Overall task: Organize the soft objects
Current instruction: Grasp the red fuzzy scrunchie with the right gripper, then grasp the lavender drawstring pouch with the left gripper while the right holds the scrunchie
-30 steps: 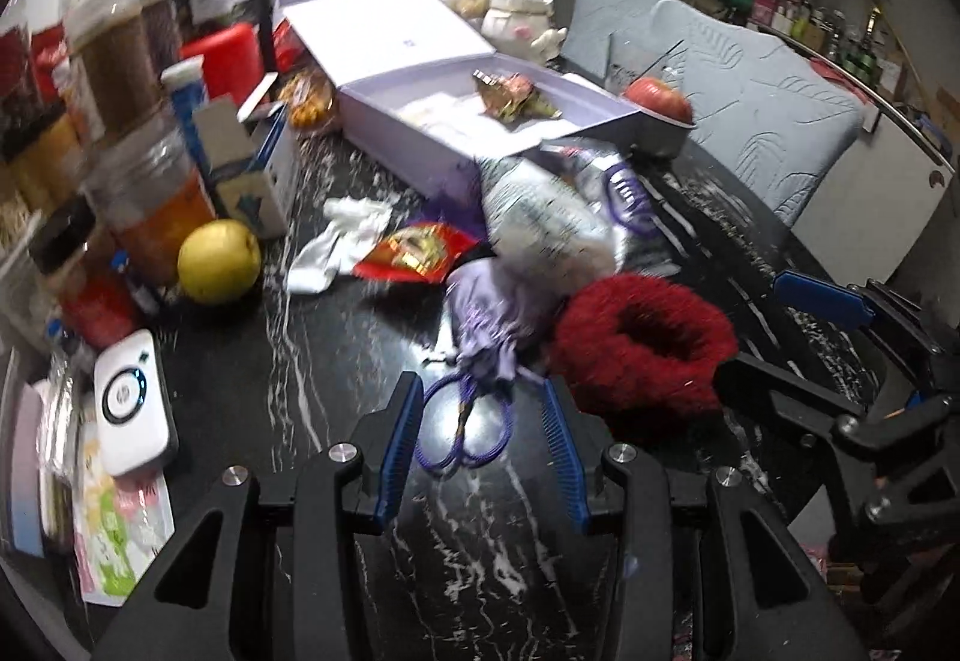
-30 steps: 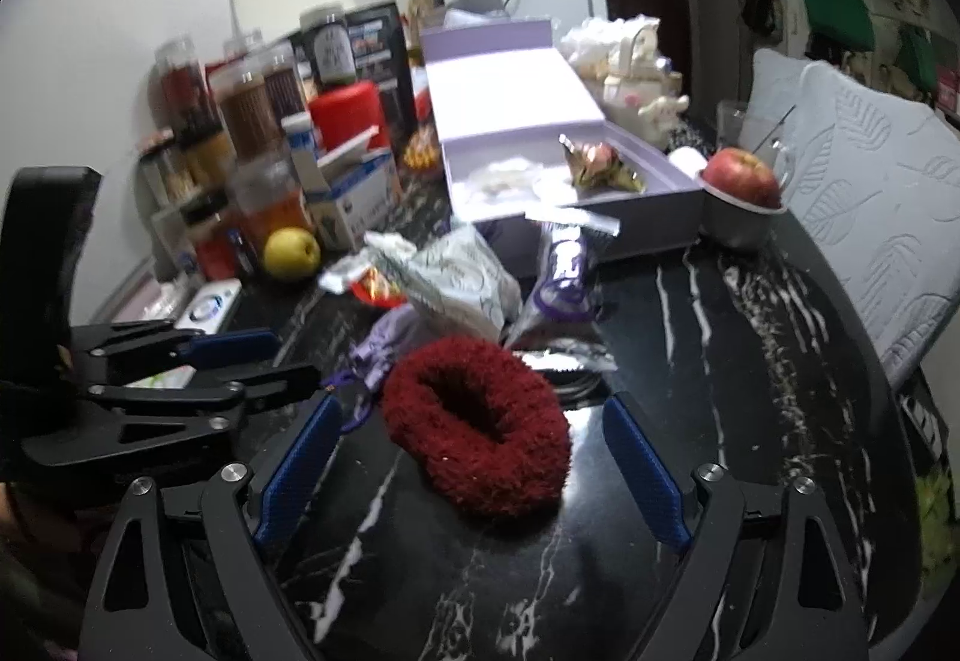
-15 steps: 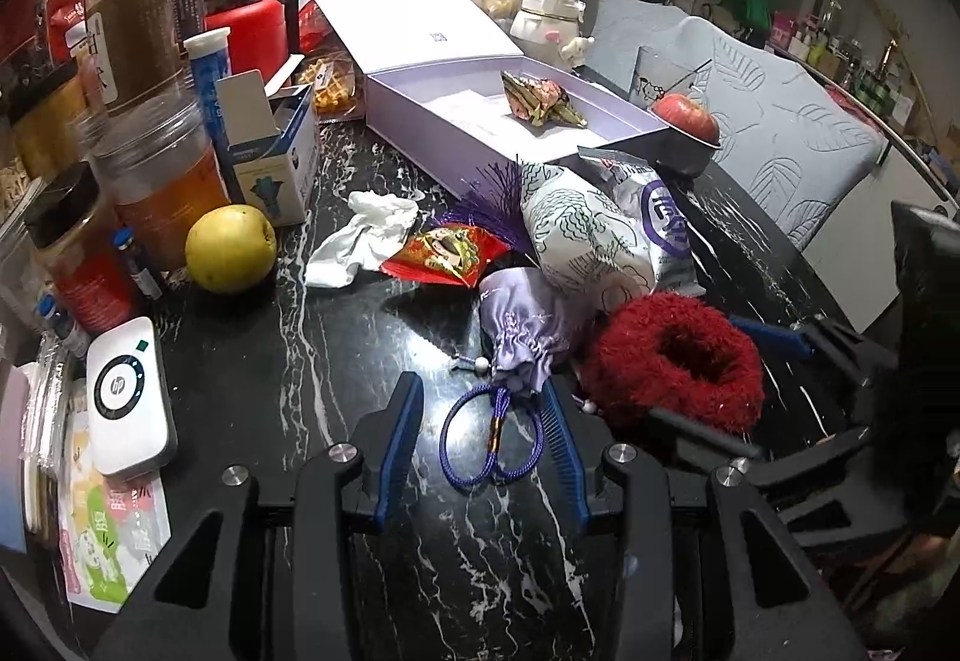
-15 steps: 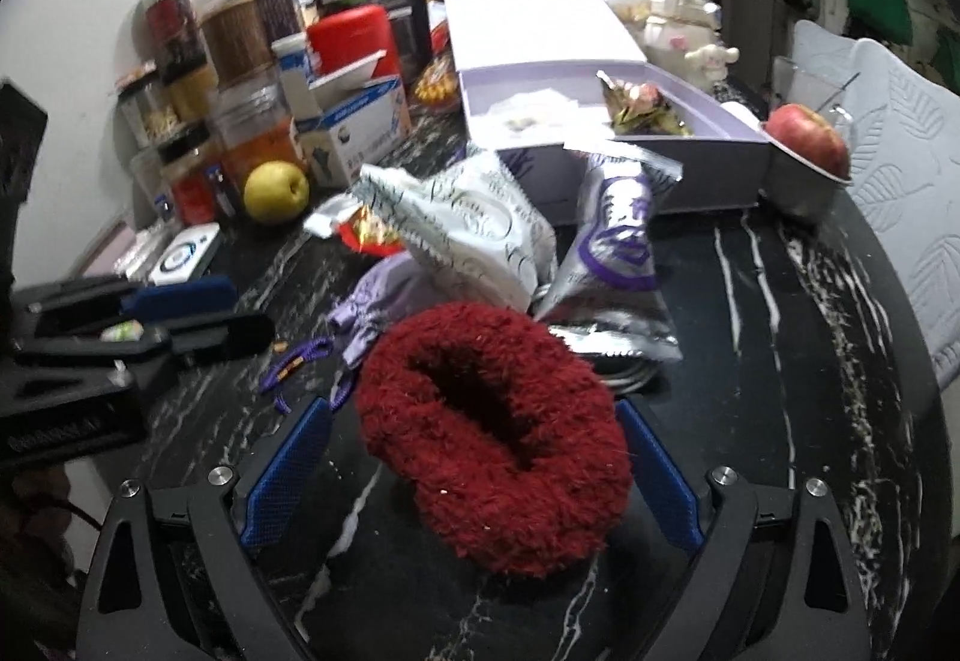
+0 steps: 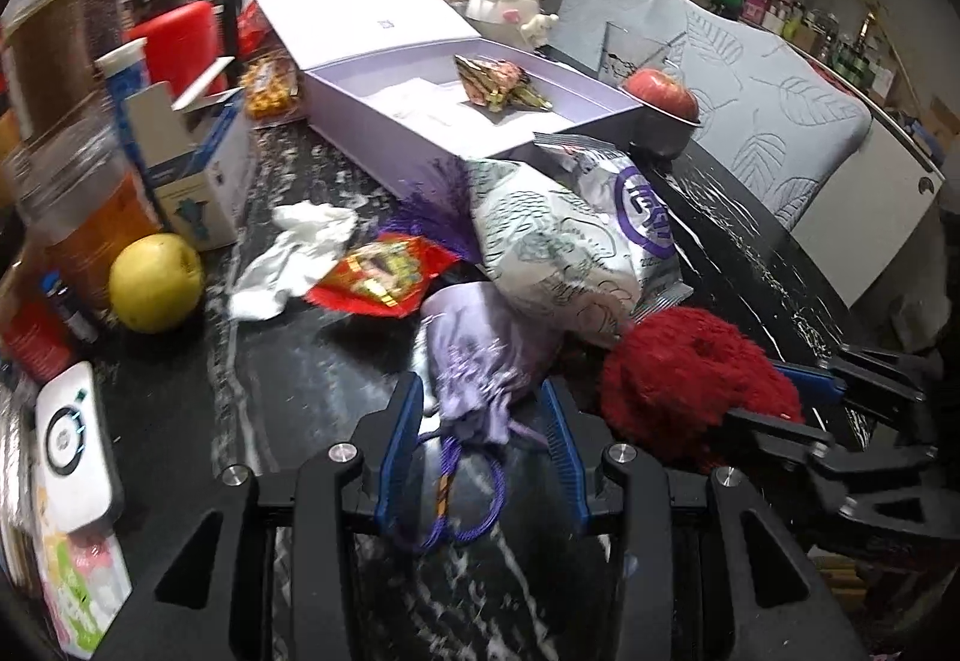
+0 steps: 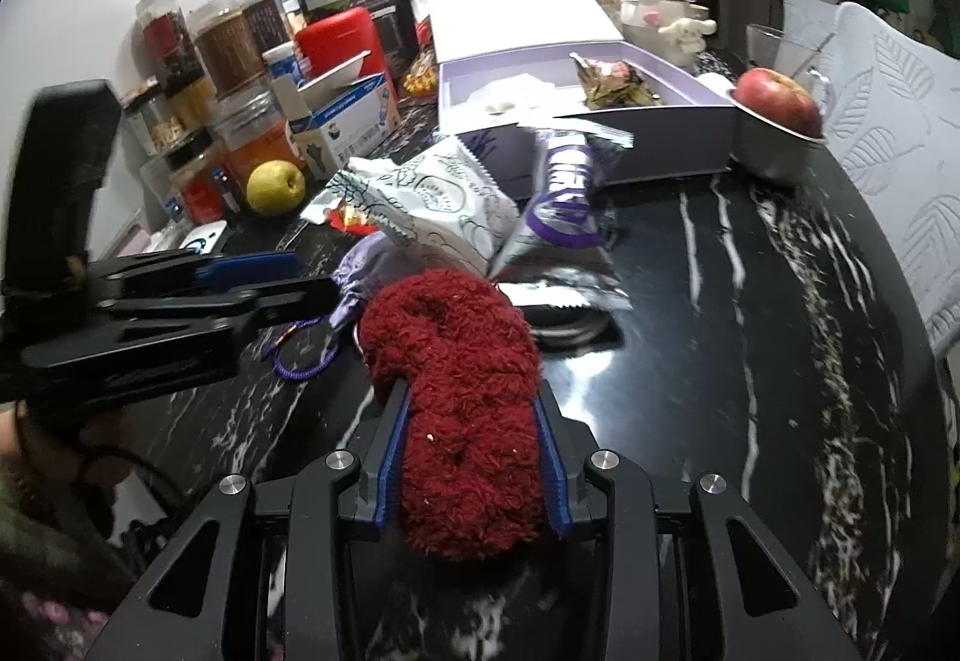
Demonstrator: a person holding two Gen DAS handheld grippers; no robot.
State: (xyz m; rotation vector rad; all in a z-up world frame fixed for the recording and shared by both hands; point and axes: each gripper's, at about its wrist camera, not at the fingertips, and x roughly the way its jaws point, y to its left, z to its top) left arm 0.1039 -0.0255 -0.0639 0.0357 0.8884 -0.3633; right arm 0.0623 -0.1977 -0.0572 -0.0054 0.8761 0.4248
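On the table: black stone top with white veins (image 6: pixel 720 301), crowded at the far side, bare and glossy on my right.
Far edge: open lilac cardboard box (image 6: pixel 660 145) with its lid folded back; jars, a red canister (image 6: pixel 339 40) and a small blue-and-white carton (image 6: pixel 345 115) stand left of it.
Loose fruit: yellow pear-like fruit (image 5: pixel 156 282) by the jars; red apple (image 6: pixel 777 100) in a metal bowl beside the box.
Room: pale quilted leaf-pattern cushion (image 5: pixel 774 121) past the table edge, green bags hanging on the wall behind.
My right gripper (image 6: pixel 474 457): jaws closing, blue pads squeezing the fuzzy dark red scrunchie ring (image 6: pixel 456 379) into a pinched waist.
My left gripper (image 5: pixel 483 439): jaws narrow around the gathered neck of the lilac satin drawstring pouch (image 5: pixel 480 361); whether the pads press it I cannot tell.
Between them: two crinkled snack bags (image 5: pixel 564 253) lean against the pouch and ring.
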